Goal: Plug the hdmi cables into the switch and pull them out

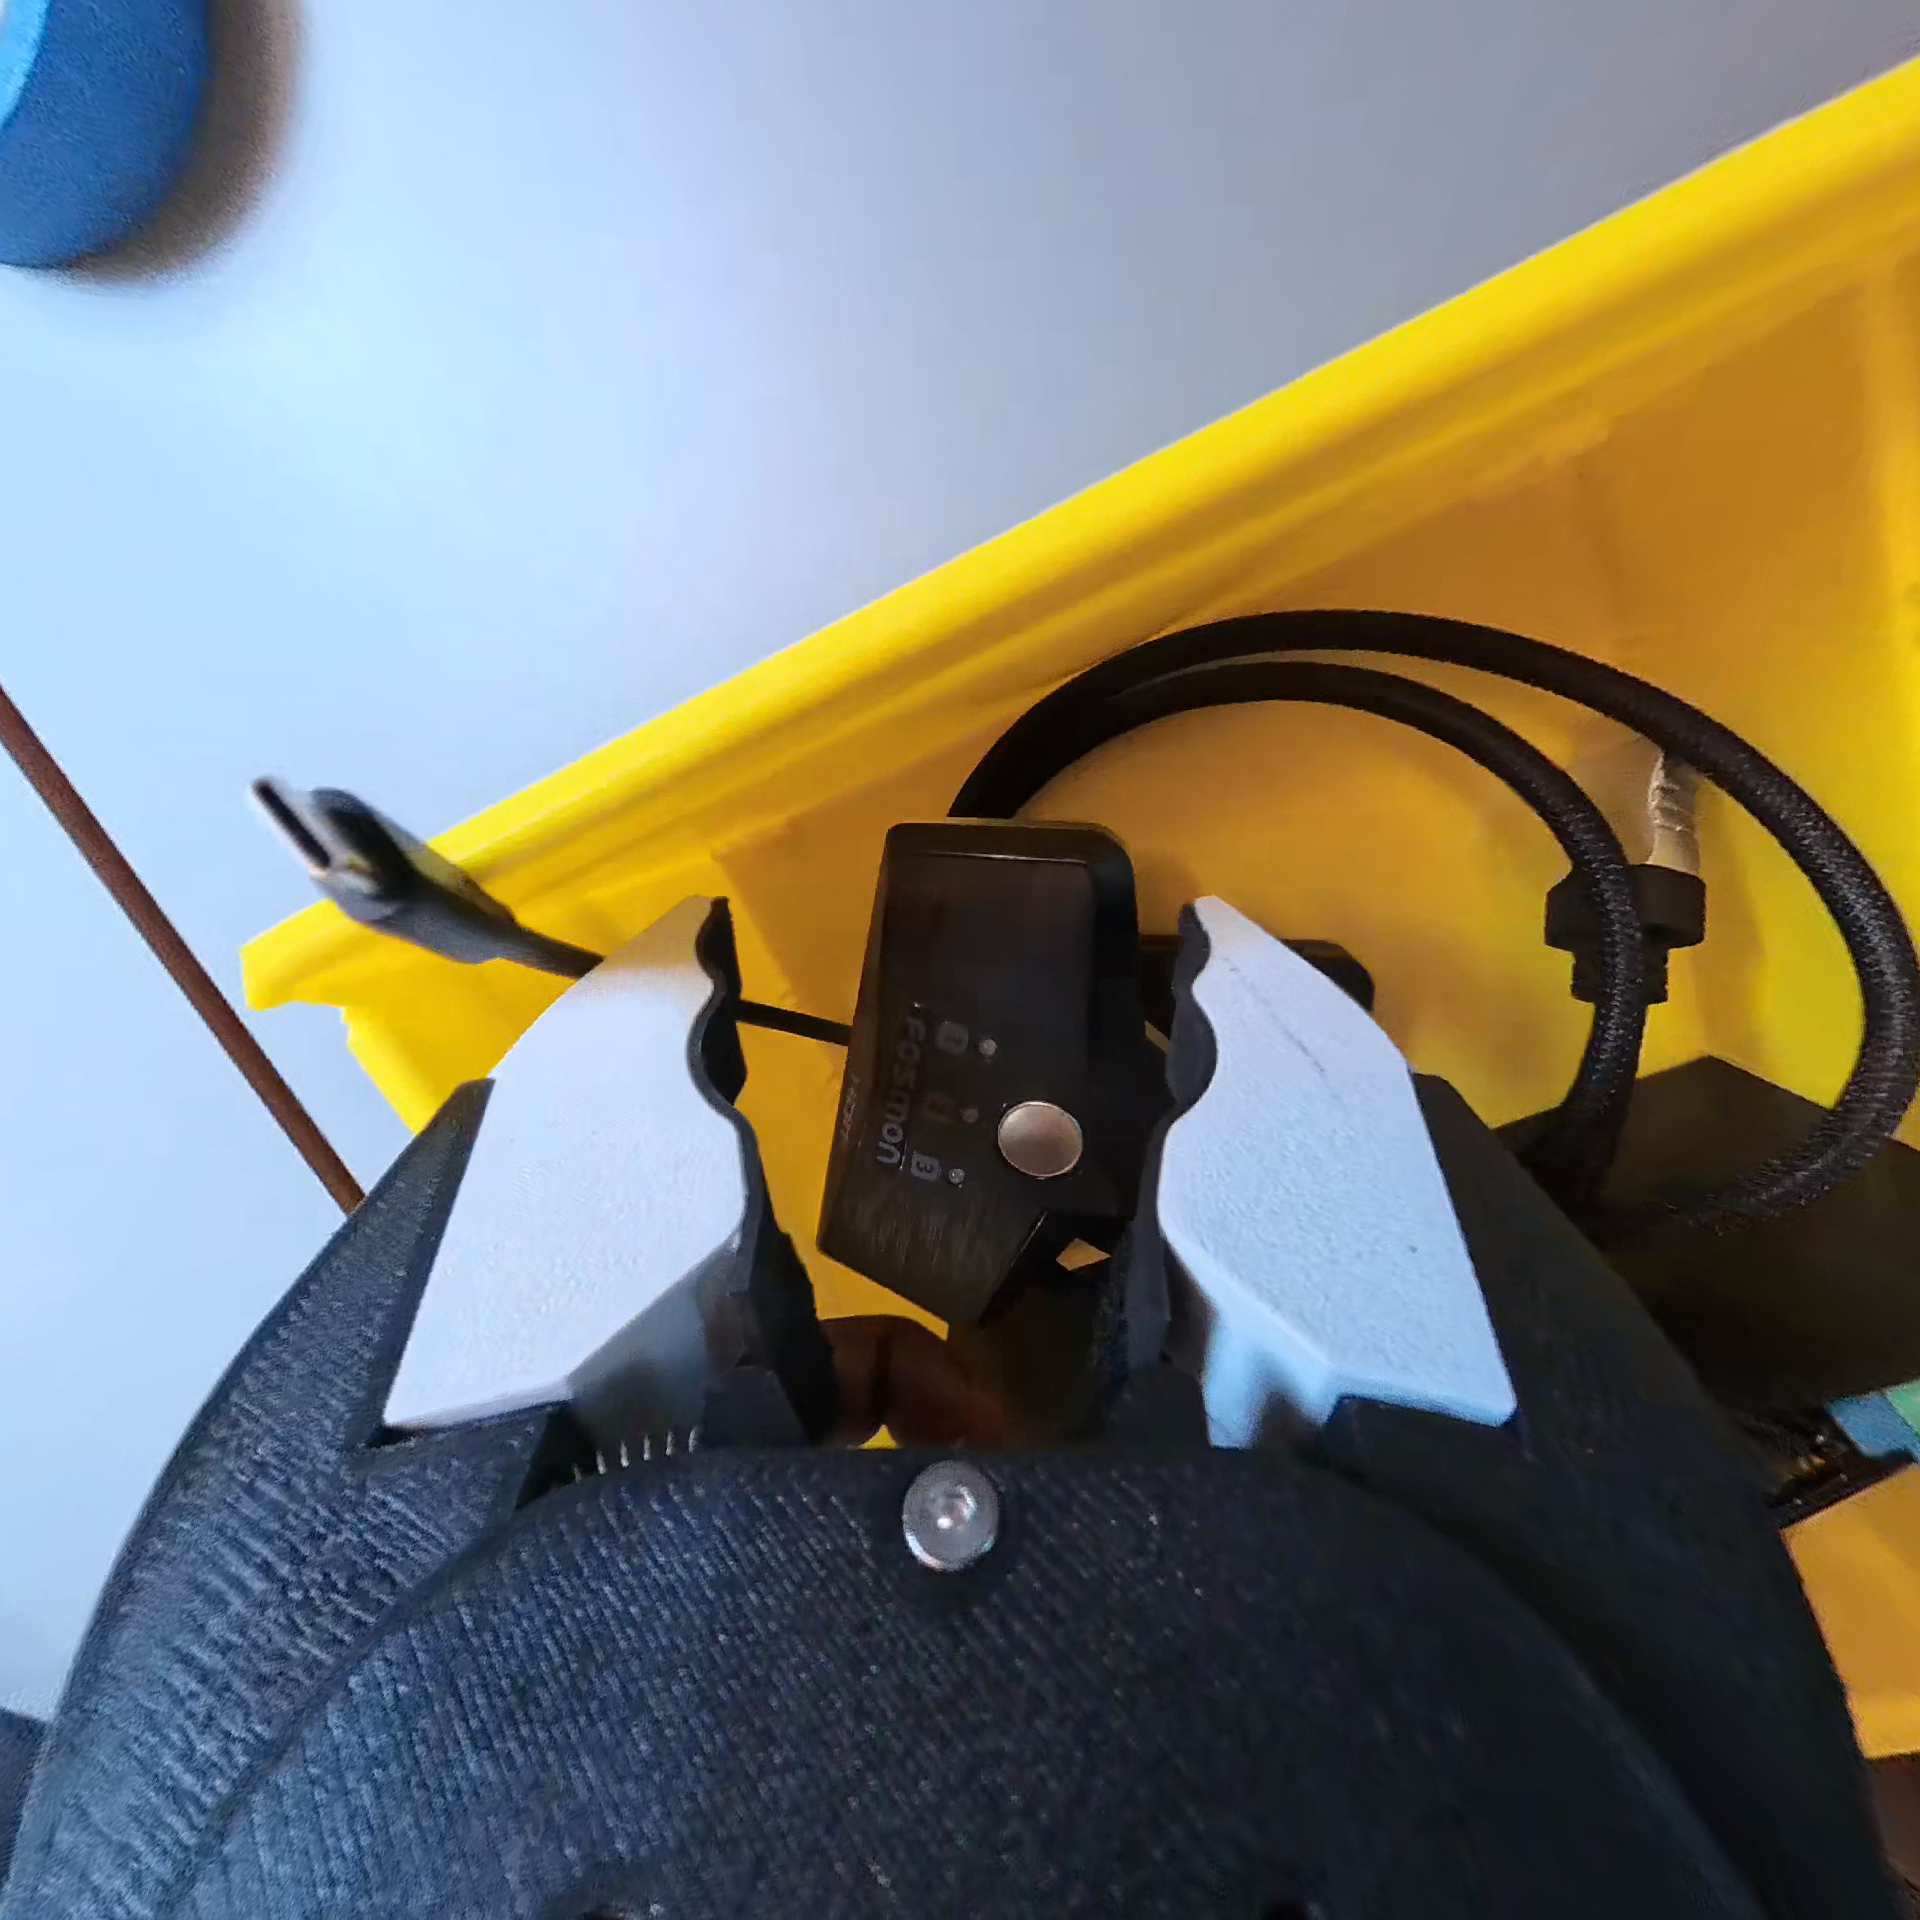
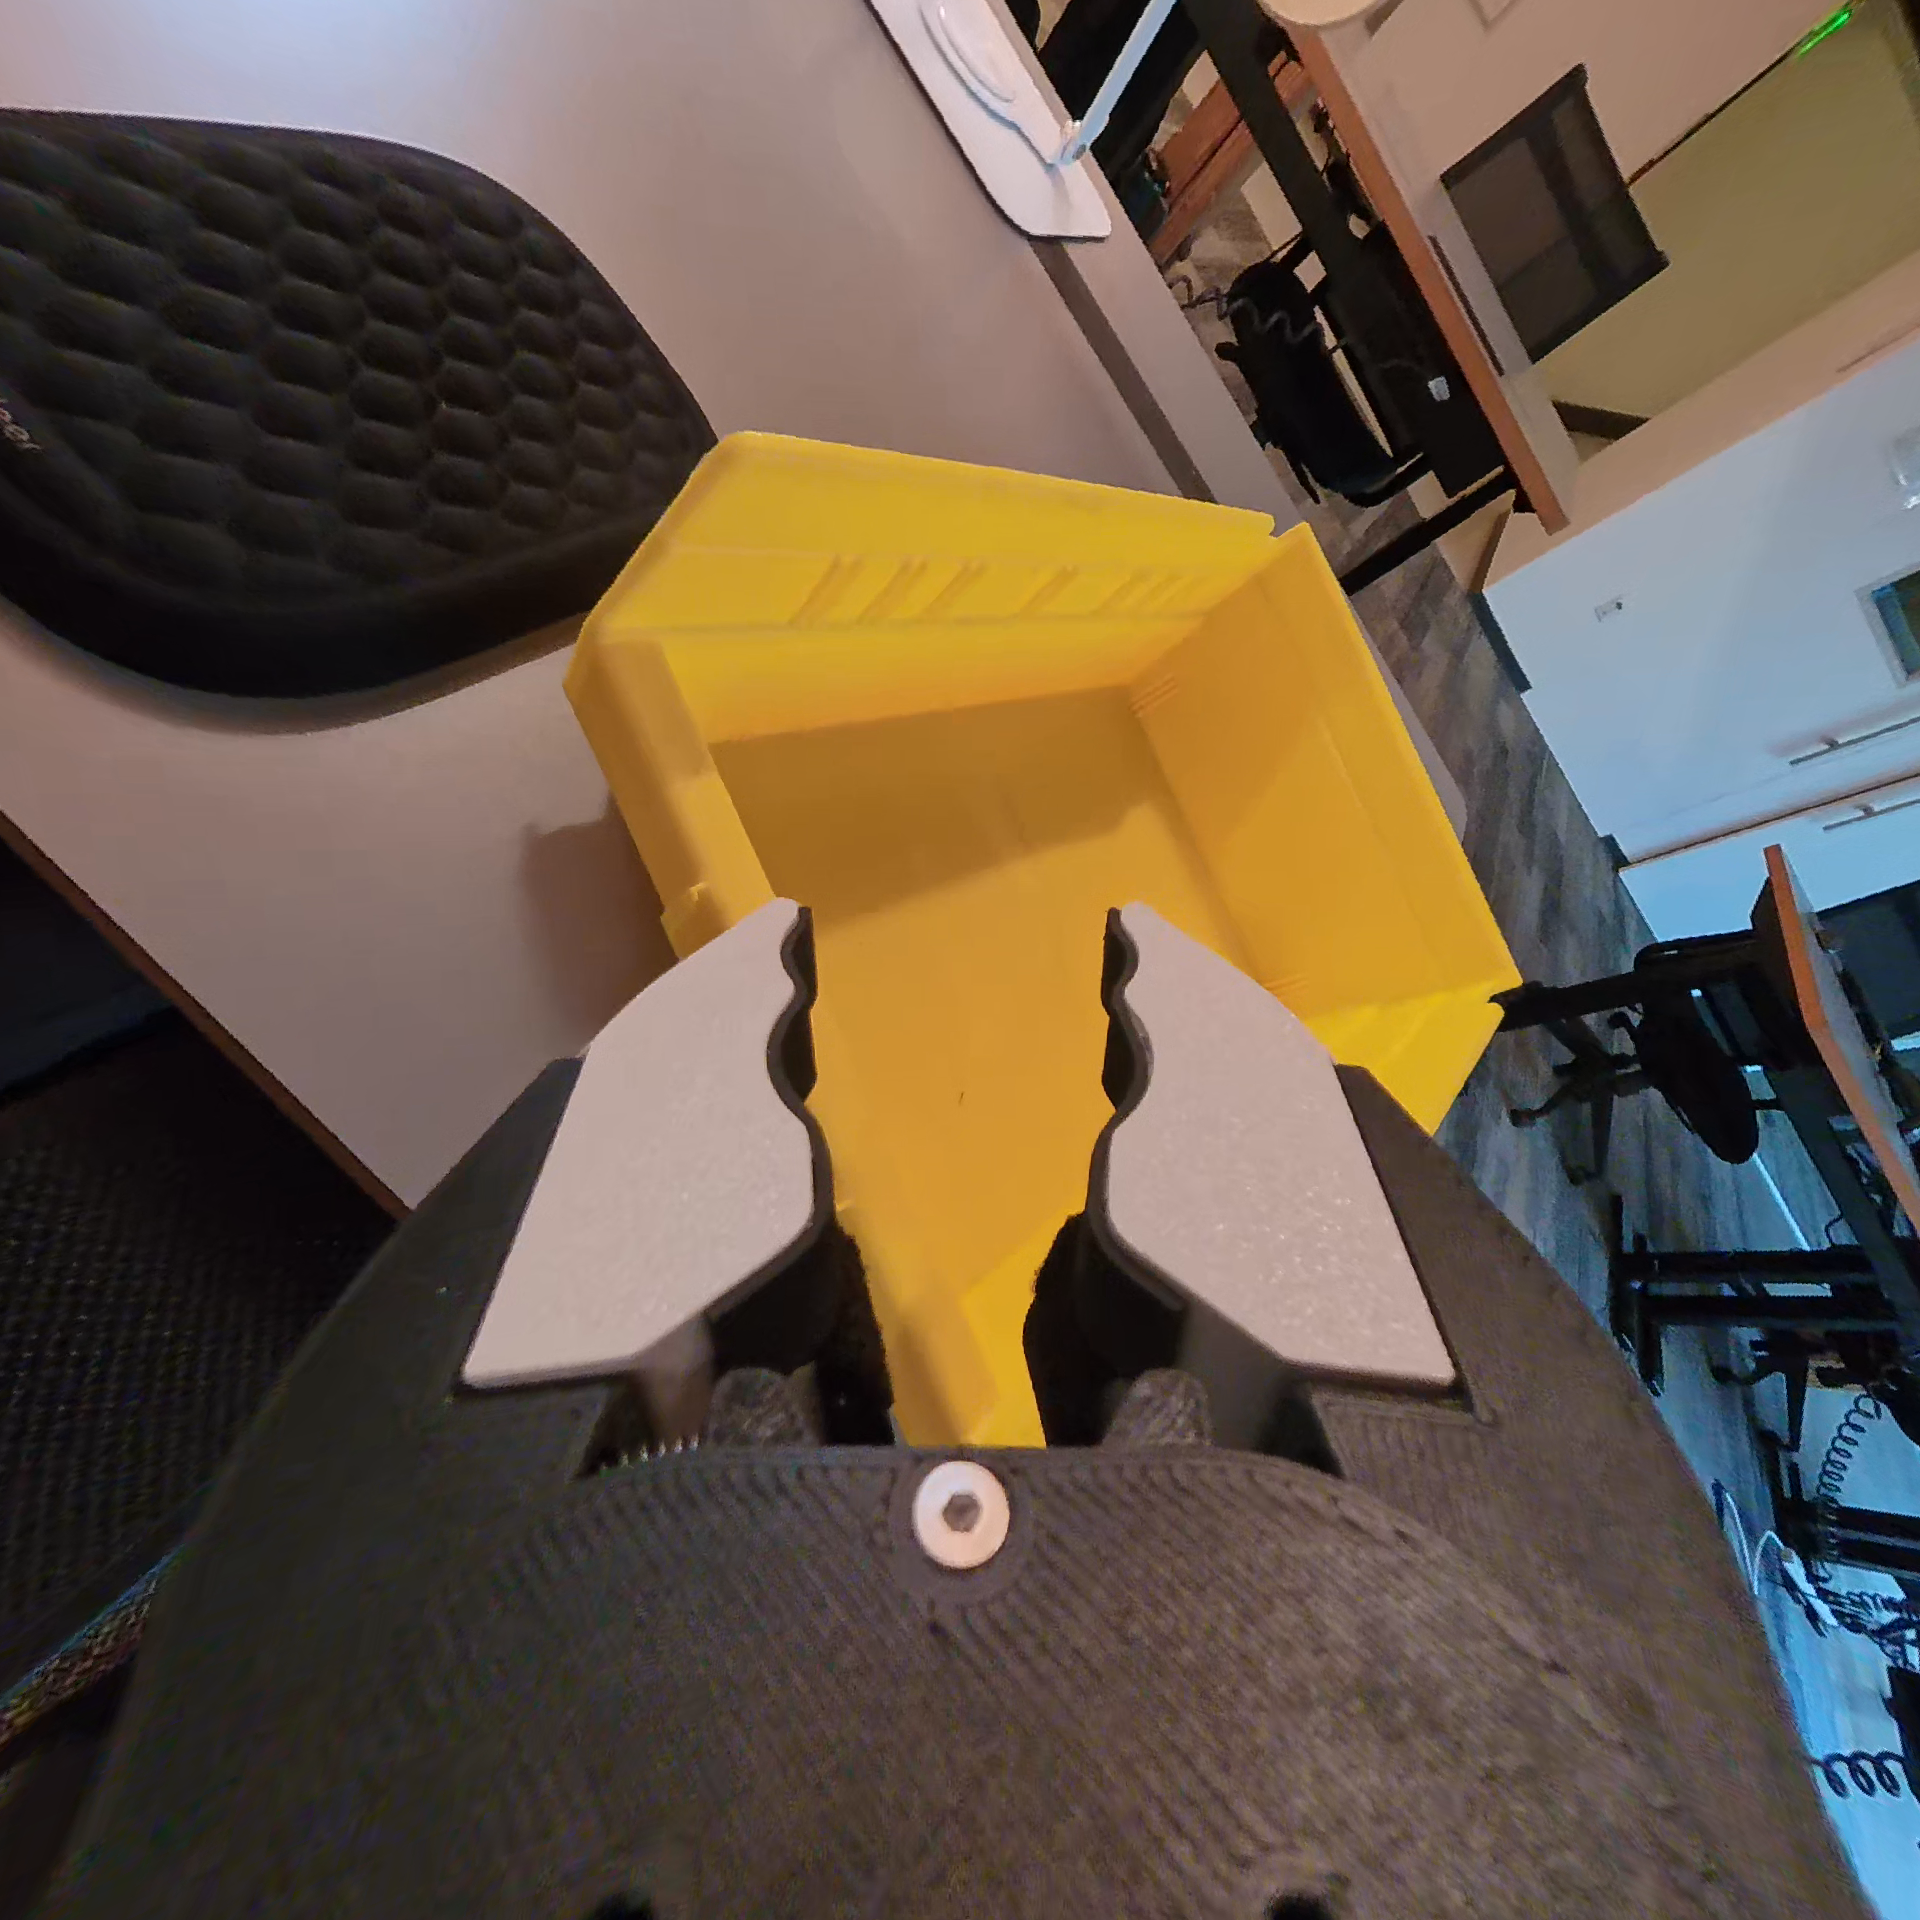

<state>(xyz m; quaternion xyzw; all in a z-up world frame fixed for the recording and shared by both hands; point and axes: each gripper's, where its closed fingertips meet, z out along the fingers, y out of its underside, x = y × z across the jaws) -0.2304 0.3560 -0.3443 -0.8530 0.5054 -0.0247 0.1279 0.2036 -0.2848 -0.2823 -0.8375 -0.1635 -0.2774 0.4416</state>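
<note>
The white desk [image 2: 343, 862] carries a yellow plastic bin [image 2: 1039, 790], and in the right wrist view its near wall runs up between the fingers of the right gripper [image 2: 961, 925]. The jaws stand apart with bare yellow floor beyond them; they hold nothing. A black honeycomb-textured cushion [image 2: 270, 416] lies at ten o'clock from the bin.

In the left wrist view the bin [image 1: 1299, 499] fills the two o'clock quarter. Inside it a braided black HDMI cable [image 1: 1621, 862] loops from twelve round to three o'clock, its plug end not clearly seen. The small black HDMI switch [image 1: 987, 1039] lies tilted between the fingers of the left gripper [image 1: 951, 914], which stands wide open, neither pad touching the casing. A thin lead leaves the switch toward nine o'clock and ends in a small flat plug [image 1: 353, 862] hanging over the bin's rim.

The step looks like securing the switch. To do it well, square the left gripper to the switch's long sides first, since the body sits skewed; close on the casing, clear of the round silver button [image 1: 1039, 1140] and the ports. Then the right gripper can seek the cable's plug at three o'clock.
</note>
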